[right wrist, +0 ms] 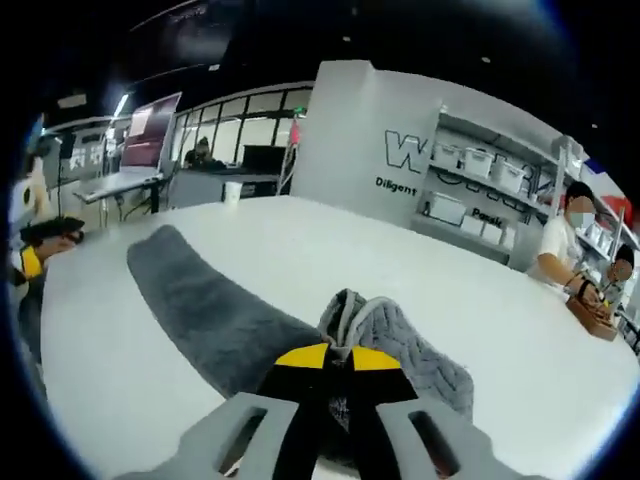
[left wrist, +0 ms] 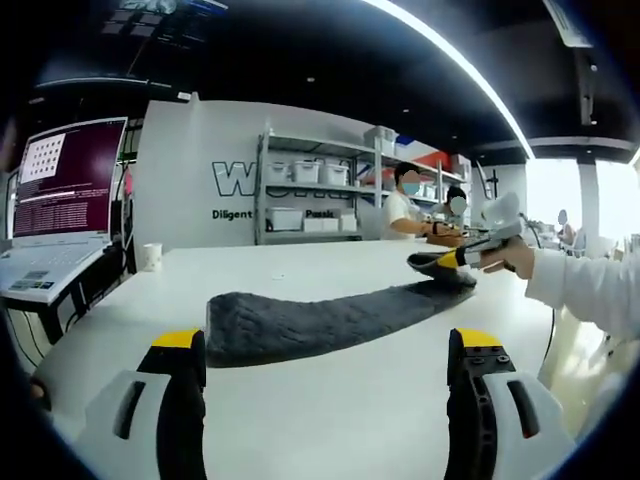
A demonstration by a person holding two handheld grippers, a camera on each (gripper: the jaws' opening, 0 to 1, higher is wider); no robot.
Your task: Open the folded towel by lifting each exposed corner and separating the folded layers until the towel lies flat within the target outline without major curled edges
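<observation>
One dark grey towel [left wrist: 330, 320] lies stretched in a long band across a white worktop [left wrist: 330, 420], still folded lengthwise, with one end near the left tool [left wrist: 325, 370] and the far end raised. The left tool stands wide open, its two yellow-tipped jaws well apart and holding nothing, just short of the towel's near end. In the left gripper view the right tool [left wrist: 448, 260] comes in from the right, held in a person's hand [left wrist: 515, 255], and has the towel's far end lifted off the worktop. In the right gripper view the right tool [right wrist: 338, 362] has its two jaws pressed together on a bunched fold of the towel [right wrist: 200, 300], whose quilted layers rise just beyond the yellow tips while the rest runs away flat to the upper left. One white paper cup [left wrist: 152, 256] stands near the worktop's far edge. One open laptop [left wrist: 60, 200] sits on a side stand to the left. Behind, one shelving unit [left wrist: 310, 200] carries several white bins, and two people [left wrist: 405, 205] work at a separate table.
</observation>
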